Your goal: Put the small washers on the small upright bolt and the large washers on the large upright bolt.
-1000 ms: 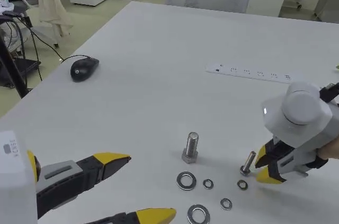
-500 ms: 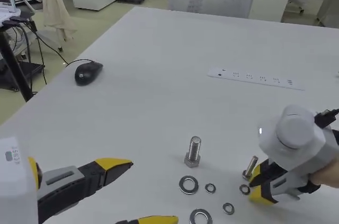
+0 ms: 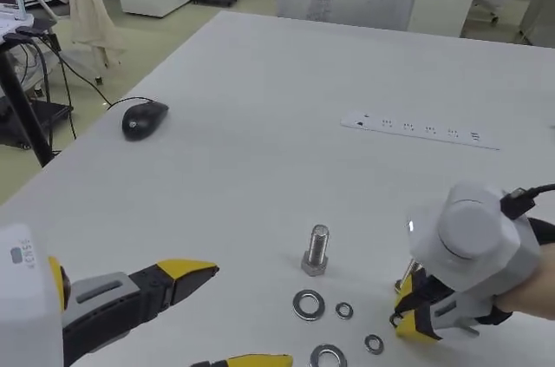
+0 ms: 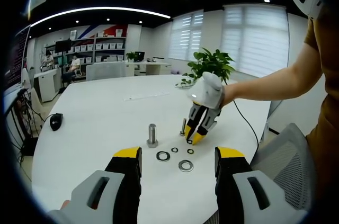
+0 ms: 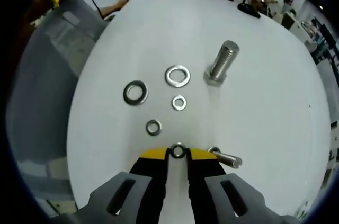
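Note:
The large bolt (image 3: pixel 317 250) (image 5: pixel 222 64) (image 4: pixel 152 135) stands upright on the white table. The small bolt (image 5: pixel 225 158) (image 4: pixel 183 127) stands just beside my right gripper's tips. My right gripper (image 3: pixel 406 319) (image 5: pixel 177 155) (image 4: pixel 194 138) is down at the table with its jaws closed on a small washer (image 5: pixel 177 151). Two large washers (image 3: pixel 308 304) (image 3: pixel 327 355) and two small washers (image 3: pixel 344 310) (image 3: pixel 374 344) lie loose in front of the bolts. My left gripper (image 3: pixel 227 315) (image 4: pixel 177 152) hovers open to the near left and holds nothing.
A black mouse (image 3: pixel 143 115) lies at the far left of the table (image 3: pixel 260 124) and a white power strip (image 3: pixel 421 131) at the far right. Chairs and desks stand beyond the table's far edge. A potted plant (image 4: pixel 209 65) sits at the table's end.
My right gripper has come down and to the left, from beside the small bolt onto the small washer near it. The left gripper has stayed put.

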